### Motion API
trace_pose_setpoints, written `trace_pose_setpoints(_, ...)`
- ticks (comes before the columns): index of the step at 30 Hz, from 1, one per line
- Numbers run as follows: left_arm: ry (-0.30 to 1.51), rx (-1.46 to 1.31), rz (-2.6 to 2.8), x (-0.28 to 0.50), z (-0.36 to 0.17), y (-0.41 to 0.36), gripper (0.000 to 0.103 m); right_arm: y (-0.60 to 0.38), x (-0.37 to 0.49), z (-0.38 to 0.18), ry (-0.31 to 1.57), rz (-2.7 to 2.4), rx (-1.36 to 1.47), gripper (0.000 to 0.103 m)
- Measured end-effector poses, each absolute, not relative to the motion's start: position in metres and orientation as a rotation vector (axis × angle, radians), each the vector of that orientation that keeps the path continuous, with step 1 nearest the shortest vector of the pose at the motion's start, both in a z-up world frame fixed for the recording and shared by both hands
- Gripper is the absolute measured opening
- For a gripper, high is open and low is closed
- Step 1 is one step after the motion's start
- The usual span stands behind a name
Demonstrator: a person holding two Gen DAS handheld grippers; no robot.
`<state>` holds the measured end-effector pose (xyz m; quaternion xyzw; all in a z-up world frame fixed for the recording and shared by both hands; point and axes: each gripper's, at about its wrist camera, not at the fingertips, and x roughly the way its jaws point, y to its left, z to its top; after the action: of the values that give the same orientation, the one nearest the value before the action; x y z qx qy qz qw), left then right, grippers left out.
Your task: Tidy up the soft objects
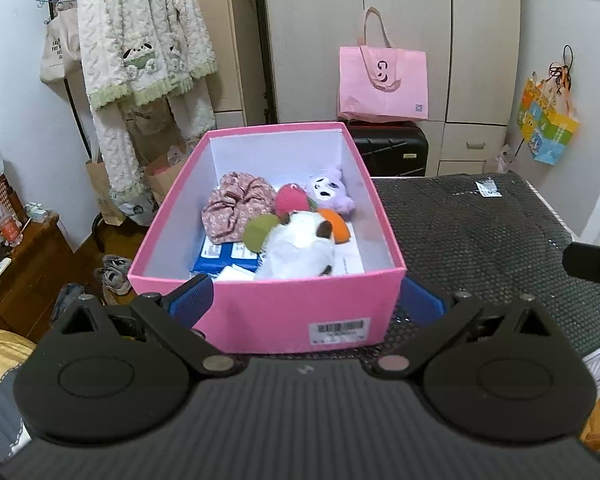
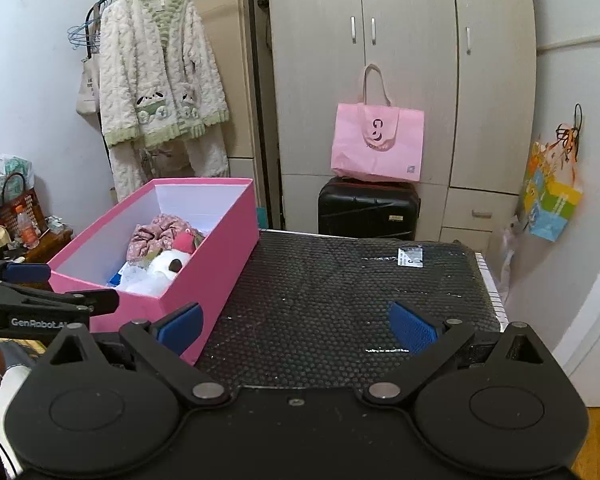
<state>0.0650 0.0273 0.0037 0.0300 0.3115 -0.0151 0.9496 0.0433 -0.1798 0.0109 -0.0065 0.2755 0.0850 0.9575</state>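
Note:
A pink box (image 1: 260, 312) stands open on the left part of a black dotted mat (image 2: 340, 280). Inside lie a floral scrunchie (image 1: 236, 208), a pink plush (image 1: 290, 200), a purple plush (image 1: 330, 192) and a white plush with orange and brown patches (image 1: 300, 248). My left gripper (image 1: 306, 304) is open wide at the box's near end. Its left pad is in front of the box's face and its right pad is beside the box's right corner. My right gripper (image 2: 296, 328) hovers open over the bare mat, right of the box, with nothing between its fingers.
Blue packets (image 1: 224, 258) lie at the bottom of the box. Behind the mat stand a black suitcase (image 2: 368, 208) with a pink bag (image 2: 380, 144) on it and a wardrobe. A fluffy robe (image 2: 160, 80) hangs at the left. A cluttered wooden stand (image 1: 20, 264) is far left.

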Motion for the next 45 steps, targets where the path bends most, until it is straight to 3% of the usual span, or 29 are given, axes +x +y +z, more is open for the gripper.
trace_pose_setpoints(22,0.524,0.064,-0.049,0.023,0.009,0.009,0.103,-0.193,0.008,0.006,0.466,-0.008,-0.087,0.101)
trace_pose_setpoints(45,0.541,0.069,-0.033,0.024,-0.007,0.001,0.103,-0.195,0.003,-0.004,0.477,-0.035,-0.075,0.101)
